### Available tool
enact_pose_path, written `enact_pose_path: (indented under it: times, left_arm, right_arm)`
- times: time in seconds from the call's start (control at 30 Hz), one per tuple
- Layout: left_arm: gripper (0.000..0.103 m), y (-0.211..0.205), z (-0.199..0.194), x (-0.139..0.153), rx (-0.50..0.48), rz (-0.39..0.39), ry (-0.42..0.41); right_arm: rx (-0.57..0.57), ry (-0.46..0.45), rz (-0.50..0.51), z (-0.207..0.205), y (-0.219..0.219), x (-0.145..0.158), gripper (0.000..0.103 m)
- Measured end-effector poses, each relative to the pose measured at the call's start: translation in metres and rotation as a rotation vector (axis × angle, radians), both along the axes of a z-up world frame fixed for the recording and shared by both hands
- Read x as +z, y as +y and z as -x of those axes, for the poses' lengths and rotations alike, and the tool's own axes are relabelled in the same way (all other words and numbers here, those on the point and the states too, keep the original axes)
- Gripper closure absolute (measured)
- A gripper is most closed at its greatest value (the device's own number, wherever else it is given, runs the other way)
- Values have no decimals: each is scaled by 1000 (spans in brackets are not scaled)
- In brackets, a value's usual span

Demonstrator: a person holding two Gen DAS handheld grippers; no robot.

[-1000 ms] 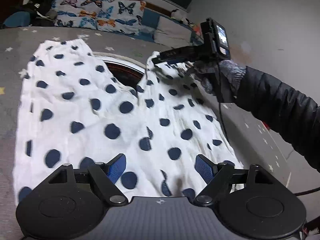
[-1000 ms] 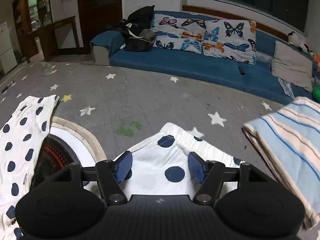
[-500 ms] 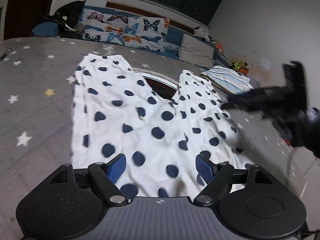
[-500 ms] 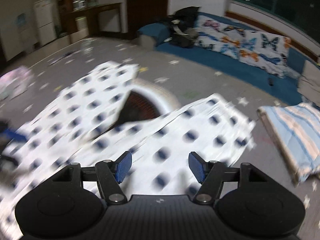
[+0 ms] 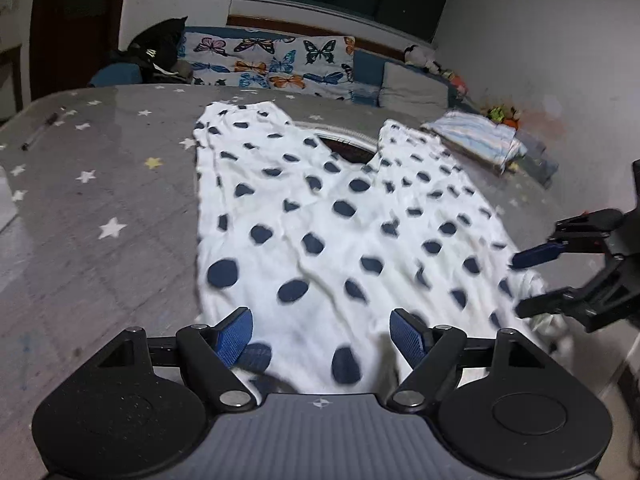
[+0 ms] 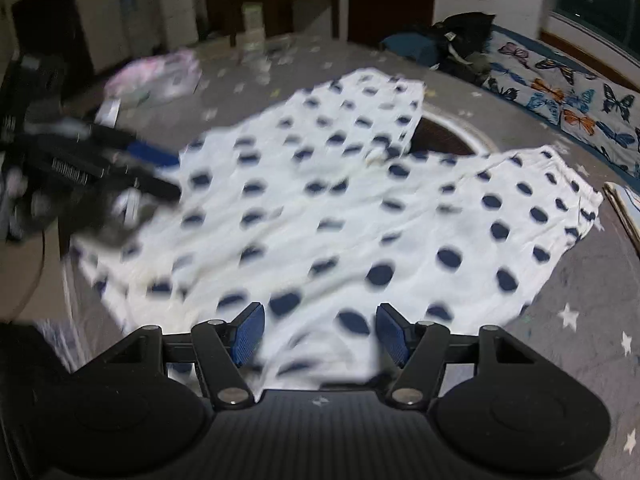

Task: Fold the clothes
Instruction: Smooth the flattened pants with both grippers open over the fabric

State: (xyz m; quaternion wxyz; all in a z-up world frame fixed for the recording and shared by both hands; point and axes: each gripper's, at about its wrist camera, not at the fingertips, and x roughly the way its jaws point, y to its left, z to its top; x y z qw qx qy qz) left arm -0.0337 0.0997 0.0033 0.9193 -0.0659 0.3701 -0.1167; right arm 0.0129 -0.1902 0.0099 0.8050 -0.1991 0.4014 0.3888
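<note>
While a second ago pinching the far cuff, right gripper [image 5: 520,280] since pulled back near, open, empty; left gripper [image 5: 322,336] open, empty; trousers [image 5: 340,220] flat on table [image 5: 100,200].

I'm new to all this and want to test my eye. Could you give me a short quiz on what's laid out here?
1. True or false: the polka-dot pants lie spread flat on the grey star cloth.
2. What sits past the far right leg of the pants? A) a shoe B) a folded striped cloth C) a cup
3. Fill in: both the left gripper and the right gripper have their jaws ____, holding nothing.

Key: 1 true; 2 B; 3 open.
</note>
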Motion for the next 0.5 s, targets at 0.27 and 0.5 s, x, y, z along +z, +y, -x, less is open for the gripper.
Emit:
enact_pose_path:
  times: [0.27,0.5]
  left_arm:
    - [26,0,24,7,18,-44,-18]
    - [25,-7,38,2,37,-47,13]
  right_arm:
    - [-20,-22,58,25,-14,0,42]
    - [-37,-71,-29,32,-9,17,41]
